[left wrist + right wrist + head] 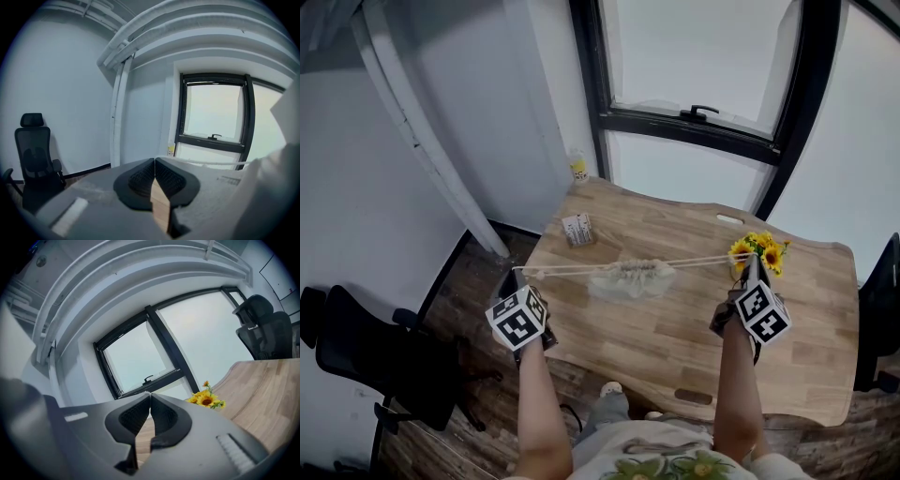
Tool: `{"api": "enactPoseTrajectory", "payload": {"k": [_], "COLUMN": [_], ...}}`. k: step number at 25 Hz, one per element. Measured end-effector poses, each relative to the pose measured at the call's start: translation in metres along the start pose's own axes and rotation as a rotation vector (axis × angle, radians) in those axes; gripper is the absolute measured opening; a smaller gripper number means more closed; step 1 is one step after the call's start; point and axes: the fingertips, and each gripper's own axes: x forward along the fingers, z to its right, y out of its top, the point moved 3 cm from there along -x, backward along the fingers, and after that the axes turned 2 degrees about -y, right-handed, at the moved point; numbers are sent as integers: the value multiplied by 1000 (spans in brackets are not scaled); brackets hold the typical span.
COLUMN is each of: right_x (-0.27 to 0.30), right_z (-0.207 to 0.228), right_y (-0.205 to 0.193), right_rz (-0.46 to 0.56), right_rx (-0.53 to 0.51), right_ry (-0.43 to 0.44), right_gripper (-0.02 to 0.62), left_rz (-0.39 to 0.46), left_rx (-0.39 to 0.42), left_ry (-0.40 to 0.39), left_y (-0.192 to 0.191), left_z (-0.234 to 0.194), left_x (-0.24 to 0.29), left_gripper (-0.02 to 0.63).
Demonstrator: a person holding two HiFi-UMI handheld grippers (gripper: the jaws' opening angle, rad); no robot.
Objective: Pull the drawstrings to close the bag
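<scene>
Since both cords run taut and nearly level above the worktop [675,347], we judge the pull nearly done: the bag [630,279] lies mid-worktop between the hands, mouth bunched tight. Our left gripper [517,279] sits past the worktop's left edge, fingers [142,178] pinched together on the left drawstring [567,271]; our right gripper [753,264] is by the sunflowers [761,251], fingers [163,417] clamped on the right drawstring [708,261]. We hold them wide apart so opposing tension cinches the mouth. We count one bag, two drawstrings (each looks doubled), two grippers, one sunflower bunch, one small box [577,230], one bottle [578,169], and two chairs: left chair [356,352], right chair [879,309].
</scene>
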Motion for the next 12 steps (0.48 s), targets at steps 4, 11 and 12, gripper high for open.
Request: {"api": "enactPoseTrajectory", "payload": {"k": [4, 11, 12], "right_x": [-1, -4, -5], "right_z": [1, -5, -7], "right_y": [-2, 7, 8], "right_rz": [0, 35, 38], "right_rx": [-24, -85, -96], "right_ry": [4, 37, 38], "right_gripper": [11, 12, 11], "left_rz": [-7, 29, 32], "left_rx": [-10, 47, 46], "left_ry": [-15, -50, -48], "left_y": [-2, 10, 12], "left_z": [-3, 3, 3], "left_x": [-1, -7, -7], "left_gripper": [11, 11, 11]}}
